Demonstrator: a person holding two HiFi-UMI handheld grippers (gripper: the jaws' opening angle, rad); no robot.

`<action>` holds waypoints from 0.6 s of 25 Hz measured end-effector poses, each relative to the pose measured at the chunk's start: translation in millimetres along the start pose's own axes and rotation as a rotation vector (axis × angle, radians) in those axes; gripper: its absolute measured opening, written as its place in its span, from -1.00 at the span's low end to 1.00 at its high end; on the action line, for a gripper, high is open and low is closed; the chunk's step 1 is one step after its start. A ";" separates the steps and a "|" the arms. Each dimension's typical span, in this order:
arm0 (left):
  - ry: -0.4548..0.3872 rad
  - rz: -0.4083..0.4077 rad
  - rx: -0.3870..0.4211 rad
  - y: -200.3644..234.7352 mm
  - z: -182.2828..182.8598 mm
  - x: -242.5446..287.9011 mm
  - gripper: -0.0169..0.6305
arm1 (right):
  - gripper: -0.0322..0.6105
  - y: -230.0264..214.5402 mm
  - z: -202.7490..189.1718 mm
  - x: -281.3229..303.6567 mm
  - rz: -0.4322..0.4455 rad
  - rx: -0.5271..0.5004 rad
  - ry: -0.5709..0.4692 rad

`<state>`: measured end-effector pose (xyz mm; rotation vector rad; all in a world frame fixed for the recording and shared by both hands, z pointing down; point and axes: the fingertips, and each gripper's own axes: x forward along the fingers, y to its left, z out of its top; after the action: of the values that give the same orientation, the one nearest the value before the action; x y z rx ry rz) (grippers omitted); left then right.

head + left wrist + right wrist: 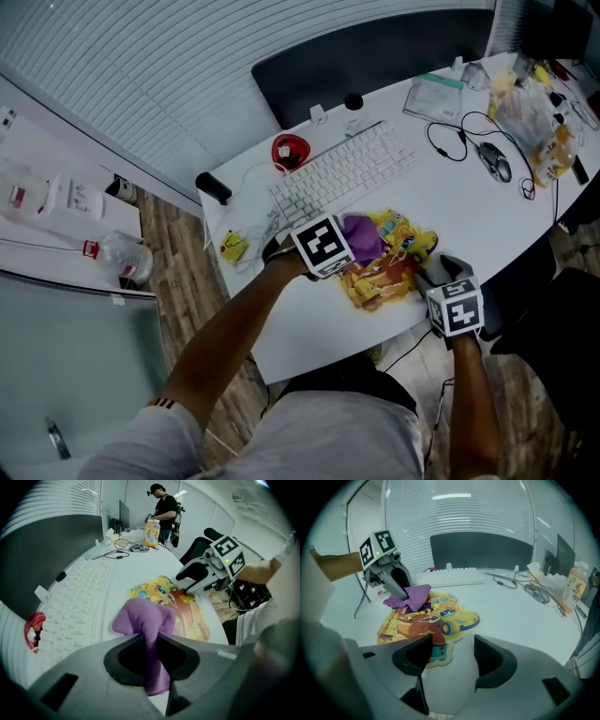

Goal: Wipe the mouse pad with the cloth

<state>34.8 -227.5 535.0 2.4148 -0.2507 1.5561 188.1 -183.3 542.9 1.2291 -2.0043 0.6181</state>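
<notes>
Left gripper [151, 639], right gripper [452, 651]: grey, dark jaws, black-white marker cubes [323, 246]; grey T-shirt [319, 436], striped cuff [164, 405]

Mouse pad [392, 269]: cartoon-shaped outline, yellow-orange print, lying flat on desk [473, 225]. Cloth [362, 236]: purple, bunched, resting on pad, pinched in left gripper [152, 637].

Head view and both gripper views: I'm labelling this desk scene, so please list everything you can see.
white keyboard: 1, white, centre
cartoon-printed flat mouse pad: 1, yellow-orange, in front of keyboard
purple fleece cloth: 1, purple, on pad's far edge
black wired mouse: 1, black, far right
round red object: 1, red, left of keyboard
left gripper: 1, grey, jaws shut on cloth
right gripper: 1, grey, jaws apart, empty, at pad's near edge
</notes>
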 end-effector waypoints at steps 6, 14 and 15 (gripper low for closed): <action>0.004 -0.010 -0.019 -9.2 -37.0 -15.2 -0.70 | -0.15 0.1 0.1 0.3 -0.003 0.006 -0.002; -0.023 0.001 -0.025 -16.4 -52.8 -32.3 -0.70 | -0.15 -0.4 0.3 1.1 -0.008 0.008 -0.004; -0.027 0.008 -0.023 -16.3 -52.5 -34.5 -0.70 | -0.15 -0.4 0.1 1.1 -0.010 0.009 -0.004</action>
<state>-20.3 -195.8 522.3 2.4210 -0.2818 1.5165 188.1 -184.2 543.7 1.2457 -1.9998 0.6215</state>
